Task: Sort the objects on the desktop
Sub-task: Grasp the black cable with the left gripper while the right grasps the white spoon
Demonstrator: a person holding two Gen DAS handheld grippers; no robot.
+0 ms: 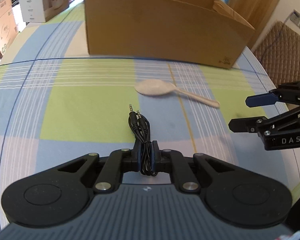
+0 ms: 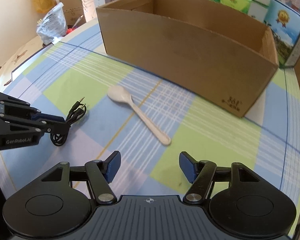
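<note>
Cable (image 1: 142,128), a black coiled audio lead with two jack plugs, sits clamped between the jaws of the left gripper (image 1: 146,153) in the left wrist view; its plugs point forward over the table (image 1: 70,104), and a loop hangs behind the pads. Whether it rests on the checked cloth or is lifted clear I cannot tell. Beyond it a white spoon (image 1: 170,92) lies flat on the cloth, bowl to the left and handle toward the right. Farther back stands an open cardboard box (image 1: 162,30). At the right edge the right gripper (image 1: 242,113) reaches in with its jaws spread apart, nothing between them.

From the right wrist view, the right gripper (image 2: 150,168) hovers over the table (image 2: 210,140), jaws wide apart and empty. The spoon (image 2: 138,112) lies just ahead, its handle end nearest the jaws. At the left the left gripper (image 2: 64,125) pinches the cable (image 2: 78,110), whose plugs stick out past the fingertips and whose loop droops below. The box (image 2: 180,56) stands at the back, its inside mostly hidden.
</note>
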